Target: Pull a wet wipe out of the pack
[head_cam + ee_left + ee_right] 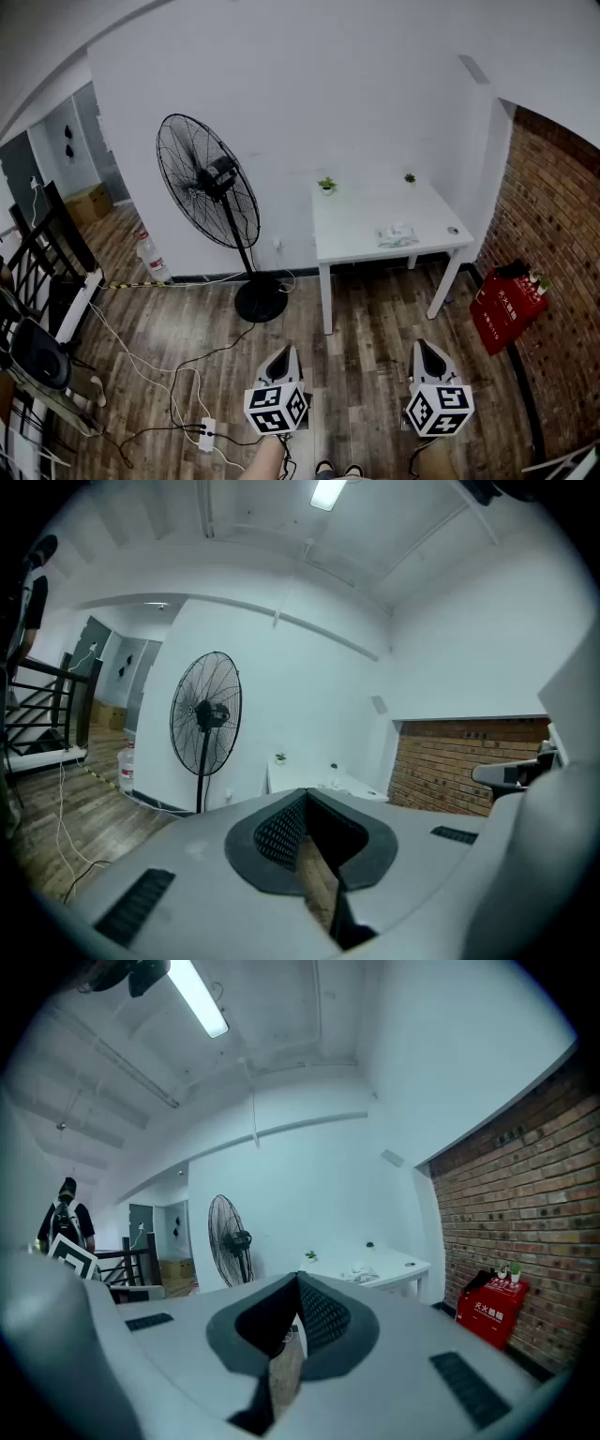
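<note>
Far ahead of both sets of fingers, on the white tabletop [356, 225], sits the wipe pack [396, 235], crumpled-looking, toward the far-right corner, nothing near it yet. Left gripper [284, 352] and right gripper [424, 345] are held low over the wood floor, each with fingers closed tip to tip and nothing between them, so both must open before any pinch. Task not started, by my read.

Risks: the pack looks light and loose. If only one gripper tugs a wipe, the whole pack probably lifts or slides toward the tabletop edge, so one gripper should pin it. A deep pinch could drag out a clump of wipes. A small dark item [454, 230] lies beyond the pack at the right edge, and a sweep could knock it off. Two small plants [326, 186] at the far edge are well clear.

Approach: floor straight ahead of the fingers is open. Left of the left fingers are cables [159, 375] and a power strip [207, 434], a trip hazard, plus the fan [208, 183] beside the tabletop. Right of the right fingers, a red box [507, 305] and brick wall [553, 216] narrow that side. The near edge is the free one.
</note>
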`<state>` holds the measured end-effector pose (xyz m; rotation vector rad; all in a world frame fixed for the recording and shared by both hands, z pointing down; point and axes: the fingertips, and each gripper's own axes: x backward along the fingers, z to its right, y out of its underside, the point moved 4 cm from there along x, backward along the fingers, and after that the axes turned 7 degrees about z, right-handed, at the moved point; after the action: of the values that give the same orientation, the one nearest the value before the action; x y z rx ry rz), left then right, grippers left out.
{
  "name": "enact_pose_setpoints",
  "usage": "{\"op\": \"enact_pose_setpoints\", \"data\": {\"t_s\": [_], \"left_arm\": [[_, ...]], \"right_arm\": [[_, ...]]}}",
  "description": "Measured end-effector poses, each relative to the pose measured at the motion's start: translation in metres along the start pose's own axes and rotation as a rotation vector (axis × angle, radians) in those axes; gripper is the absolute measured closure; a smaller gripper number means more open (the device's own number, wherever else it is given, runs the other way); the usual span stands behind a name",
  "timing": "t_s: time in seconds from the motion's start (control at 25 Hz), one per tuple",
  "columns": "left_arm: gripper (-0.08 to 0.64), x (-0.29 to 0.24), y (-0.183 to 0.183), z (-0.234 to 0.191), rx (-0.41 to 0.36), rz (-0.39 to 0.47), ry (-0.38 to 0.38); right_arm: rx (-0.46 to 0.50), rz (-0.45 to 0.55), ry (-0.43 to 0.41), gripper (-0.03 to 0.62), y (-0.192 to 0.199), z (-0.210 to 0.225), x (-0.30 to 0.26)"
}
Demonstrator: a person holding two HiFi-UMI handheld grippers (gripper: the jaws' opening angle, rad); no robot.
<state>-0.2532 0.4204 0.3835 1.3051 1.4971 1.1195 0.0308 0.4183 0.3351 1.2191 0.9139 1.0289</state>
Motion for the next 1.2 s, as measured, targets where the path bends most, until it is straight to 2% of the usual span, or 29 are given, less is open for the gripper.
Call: {"op": "enact_pose_setpoints", "data": {"t_s": [0.56,1.04,1.2], "left_arm": [[0.558,0.0020,-0.0019,-0.0076,0.002,-0.010,0.002],[0.558,0.0028,-0.0035,-0.0057,-0.021,-0.004,0.005],[0.558,0.0018,-0.0045,-0.0069,-0.023,-0.007,0.005]], "right_arm": [[-0.040,-0.009,-0.005,0.591,0.0043,-0.0070,-0.0003],[-0.037,-0.004,0.041,0.590,0.0092,-0.0025,0.0038],[-0.035,-0.009,0.040,0.554,0.0080,-0.0033,0.0027]]}}
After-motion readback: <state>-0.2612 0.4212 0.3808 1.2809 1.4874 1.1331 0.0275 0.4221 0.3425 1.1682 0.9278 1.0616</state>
